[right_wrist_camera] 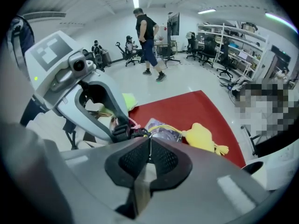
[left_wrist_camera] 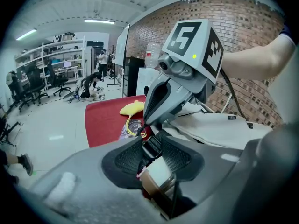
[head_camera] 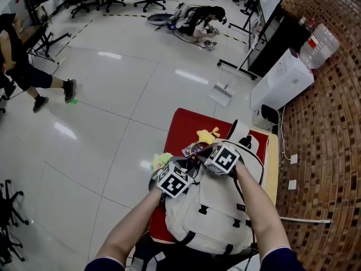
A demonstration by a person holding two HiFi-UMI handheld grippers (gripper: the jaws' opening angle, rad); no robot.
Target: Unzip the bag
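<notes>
a pale bag (head_camera: 217, 208) lies flat on a red table (head_camera: 180, 130), with its top end turned away from the person and both forearms reaching over it.

both tools meet at the bag's top end. the left tool (left_wrist_camera: 152, 146) is clamped on a black strap (left_wrist_camera: 150, 149) there. its pads stand a little apart, with the webbing pressed between them. the right tool (right_wrist_camera: 149, 146) sits just beside it, over the same end of the bag, and points steeply down. its pads are all but together, pinching a thin metal zip pull (right_wrist_camera: 150, 152) — only a sliver of it shows in the slit between them. the tips of the two tools are very near each other, and whether they touch cannot be told.

a purple packet (head_camera: 193, 149) lies on the table just beyond the bag's top, partly under the tools. a yellow toy (head_camera: 207, 134) lies a little further out from the bag. a green toy (head_camera: 162, 161) sits at the bag's top left corner, by the table's edge.

a brick wall (head_camera: 333, 151) runs along the bag's right side. a shiny floor (head_camera: 113, 106) spreads out to the bag's left and beyond, and a person (head_camera: 22, 66) stands on it — well apart from the bag.
</notes>
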